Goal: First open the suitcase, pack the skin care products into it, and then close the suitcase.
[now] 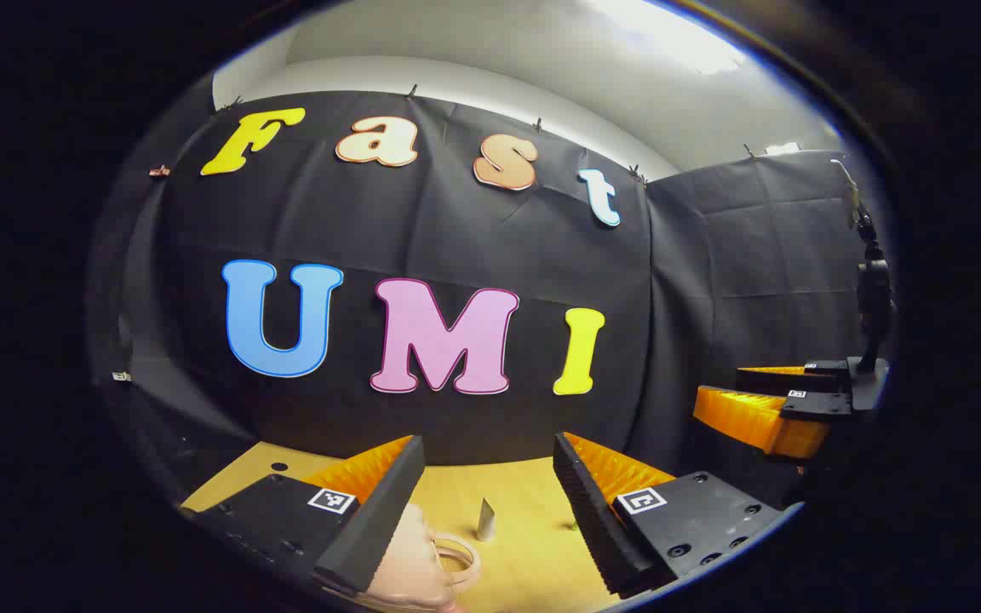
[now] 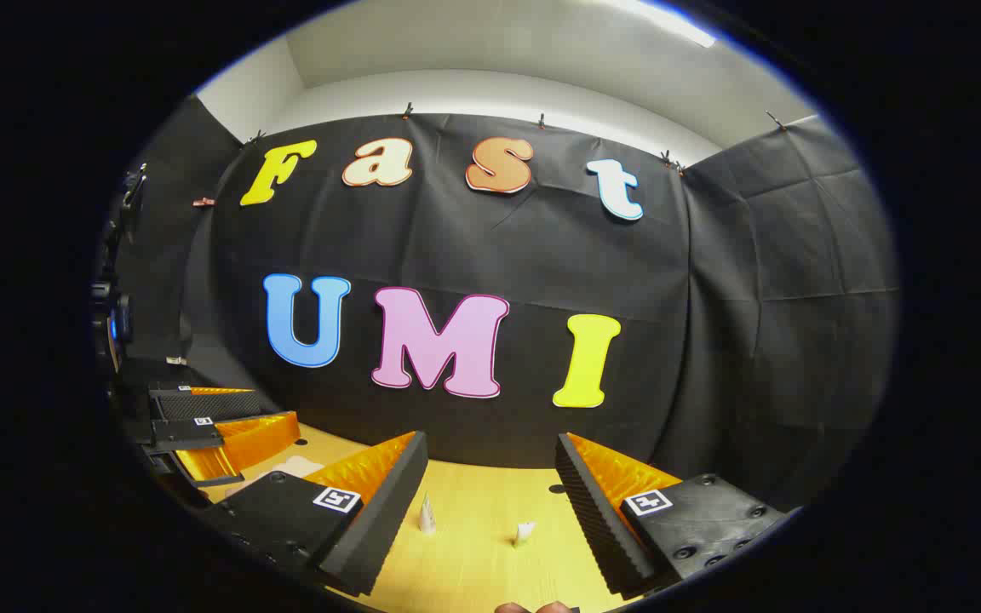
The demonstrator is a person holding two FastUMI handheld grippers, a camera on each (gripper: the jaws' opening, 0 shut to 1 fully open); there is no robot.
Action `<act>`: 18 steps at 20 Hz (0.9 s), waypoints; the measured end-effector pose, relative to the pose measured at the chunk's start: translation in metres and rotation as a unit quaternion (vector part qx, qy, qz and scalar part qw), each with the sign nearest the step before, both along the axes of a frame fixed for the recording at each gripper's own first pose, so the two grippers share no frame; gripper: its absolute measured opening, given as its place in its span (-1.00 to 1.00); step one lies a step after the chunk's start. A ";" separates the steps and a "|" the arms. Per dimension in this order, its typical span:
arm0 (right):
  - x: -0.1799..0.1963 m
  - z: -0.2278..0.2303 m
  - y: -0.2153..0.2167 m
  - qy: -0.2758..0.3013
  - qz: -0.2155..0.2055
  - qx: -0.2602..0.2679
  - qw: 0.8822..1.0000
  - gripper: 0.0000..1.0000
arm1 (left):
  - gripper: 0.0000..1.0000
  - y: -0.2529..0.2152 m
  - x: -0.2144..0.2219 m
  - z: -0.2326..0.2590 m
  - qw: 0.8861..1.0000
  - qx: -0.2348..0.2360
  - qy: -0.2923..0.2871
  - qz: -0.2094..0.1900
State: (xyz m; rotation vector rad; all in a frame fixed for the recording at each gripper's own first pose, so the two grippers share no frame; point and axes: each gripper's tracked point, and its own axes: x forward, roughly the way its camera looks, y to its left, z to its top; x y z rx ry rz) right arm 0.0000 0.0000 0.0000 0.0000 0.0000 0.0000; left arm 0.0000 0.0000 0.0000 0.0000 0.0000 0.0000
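Observation:
In the left gripper view my left gripper (image 1: 486, 447) stands open above the wooden table (image 1: 524, 545), nothing between its fingers. A pale pink suitcase (image 1: 405, 566) with a curved handle (image 1: 461, 553) peeks out low down, beside the left finger. A small white pointed tube (image 1: 486, 519) stands upright on the table beyond it. My right gripper (image 1: 720, 385) hangs off to the right. In the right gripper view my right gripper (image 2: 490, 443) is open and empty over the table (image 2: 473, 562). Ahead stand a white pointed tube (image 2: 427, 515) and a smaller white item (image 2: 524, 532). The left gripper (image 2: 276, 409) shows at the left.
The black cloth wall (image 2: 712, 340) closes the booth behind and to the right of the table. A stand with a dark device (image 1: 872, 289) rises at the far right of the left gripper view. A pale flat patch (image 2: 286, 468) lies on the table below the left gripper.

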 end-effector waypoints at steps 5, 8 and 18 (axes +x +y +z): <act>-0.002 -0.003 -0.006 0.001 -0.012 -0.007 1.000 0.90 | 0.91 0.007 0.006 -0.001 1.000 -0.005 0.009 0.007; 0.001 -0.009 -0.007 0.006 -0.017 -0.006 1.000 0.90 | 0.91 0.006 0.008 -0.006 1.000 -0.001 0.016 -0.001; 0.017 -0.018 -0.003 0.011 -0.016 0.006 1.000 0.92 | 0.91 0.028 0.016 -0.029 0.999 0.006 0.047 0.010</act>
